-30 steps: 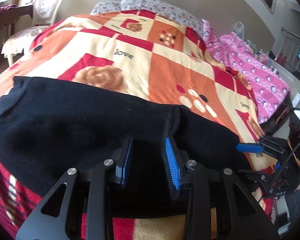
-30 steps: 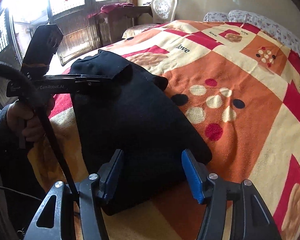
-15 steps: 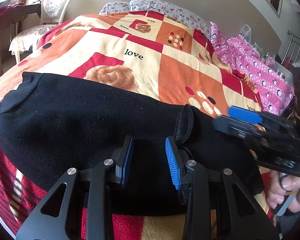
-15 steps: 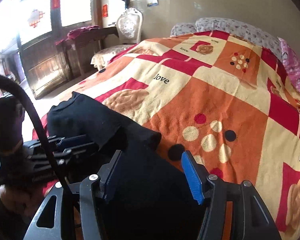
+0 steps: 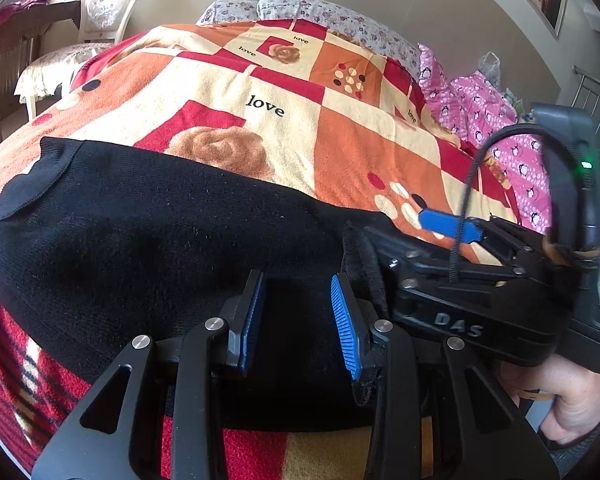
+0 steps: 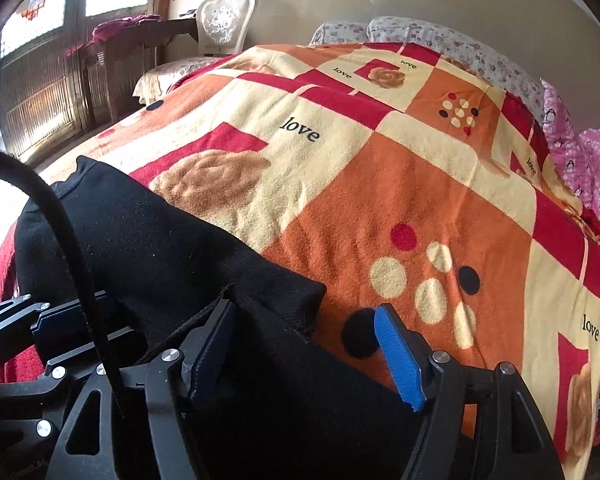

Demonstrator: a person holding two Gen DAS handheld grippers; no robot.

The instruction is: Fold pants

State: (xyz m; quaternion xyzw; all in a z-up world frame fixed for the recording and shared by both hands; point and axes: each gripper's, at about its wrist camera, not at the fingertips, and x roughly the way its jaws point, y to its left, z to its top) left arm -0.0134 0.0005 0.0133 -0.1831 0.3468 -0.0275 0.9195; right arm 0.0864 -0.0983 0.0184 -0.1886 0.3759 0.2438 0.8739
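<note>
Both grippers' ribbed blue jaws stand parted over black knit pants [image 5: 148,248].

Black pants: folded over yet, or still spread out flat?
Partly folded: the black pants lie along the blanket, with a doubled flap of cloth at the right end.
</note>
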